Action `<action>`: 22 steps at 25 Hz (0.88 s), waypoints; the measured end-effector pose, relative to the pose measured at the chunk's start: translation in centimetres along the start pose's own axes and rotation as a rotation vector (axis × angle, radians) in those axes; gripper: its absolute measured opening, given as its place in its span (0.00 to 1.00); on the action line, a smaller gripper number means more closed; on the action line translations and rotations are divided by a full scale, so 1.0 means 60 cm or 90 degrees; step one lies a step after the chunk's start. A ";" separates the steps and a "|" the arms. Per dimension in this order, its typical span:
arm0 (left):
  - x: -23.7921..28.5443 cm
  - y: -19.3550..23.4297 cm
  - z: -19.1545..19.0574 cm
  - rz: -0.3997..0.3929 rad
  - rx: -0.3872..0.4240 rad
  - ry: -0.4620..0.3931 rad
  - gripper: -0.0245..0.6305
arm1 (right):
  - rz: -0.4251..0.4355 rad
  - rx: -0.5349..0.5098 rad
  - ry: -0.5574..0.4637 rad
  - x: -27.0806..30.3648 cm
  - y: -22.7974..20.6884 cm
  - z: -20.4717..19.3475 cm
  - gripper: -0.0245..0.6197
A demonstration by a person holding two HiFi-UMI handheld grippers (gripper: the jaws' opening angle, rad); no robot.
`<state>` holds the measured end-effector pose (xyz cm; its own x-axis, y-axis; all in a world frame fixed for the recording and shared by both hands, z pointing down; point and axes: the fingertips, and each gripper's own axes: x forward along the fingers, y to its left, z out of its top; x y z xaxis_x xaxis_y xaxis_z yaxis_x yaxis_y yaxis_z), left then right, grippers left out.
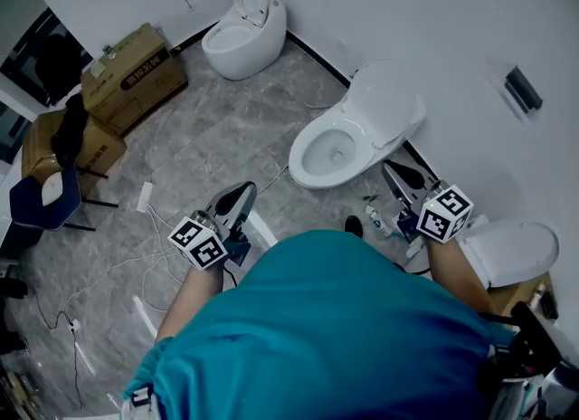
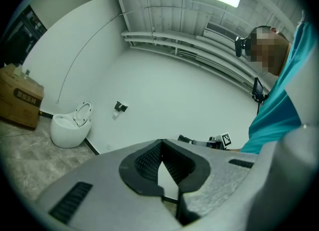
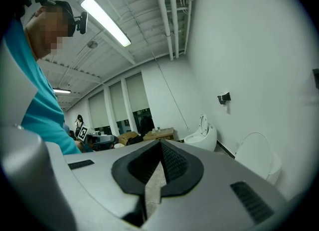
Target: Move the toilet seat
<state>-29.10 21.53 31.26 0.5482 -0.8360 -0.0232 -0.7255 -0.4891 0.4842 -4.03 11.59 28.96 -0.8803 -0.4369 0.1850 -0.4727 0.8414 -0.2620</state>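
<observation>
A white toilet (image 1: 339,142) stands by the wall ahead of me, its bowl open and its lid (image 1: 389,101) tilted up against the wall. Whether the seat ring lies on the rim I cannot tell. My left gripper (image 1: 242,192) hangs low left of the bowl, shut and empty. My right gripper (image 1: 393,170) hovers just right of the bowl, also shut with nothing in it. In the left gripper view the left gripper (image 2: 160,143) has its jaws meeting at the tip. The right gripper (image 3: 160,143) looks the same in its own view, with the raised lid (image 3: 256,158) at the right.
A second toilet (image 1: 242,29) with raised lid stands at the back, a third (image 1: 511,251) with closed lid at my right. Cardboard boxes (image 1: 136,70) and a chair (image 1: 45,196) sit at the left. Cables (image 1: 118,260) and small items (image 1: 375,221) lie on the floor.
</observation>
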 end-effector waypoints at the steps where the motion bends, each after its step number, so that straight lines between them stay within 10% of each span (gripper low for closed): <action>1: 0.022 0.007 -0.002 0.012 0.002 -0.003 0.05 | 0.012 -0.001 0.000 0.008 -0.028 0.006 0.04; 13: 0.360 0.054 -0.083 0.158 0.059 0.071 0.05 | 0.118 -0.030 0.007 0.037 -0.354 0.095 0.04; 22: 0.462 0.144 -0.156 0.154 0.103 0.199 0.05 | 0.105 0.003 0.014 0.106 -0.455 0.063 0.04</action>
<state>-16.30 -3.57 42.98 0.4359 -0.8278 0.3532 -0.8910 -0.3414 0.2994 3.11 -15.35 33.73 -0.9450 -0.2853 0.1602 -0.3216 0.9000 -0.2943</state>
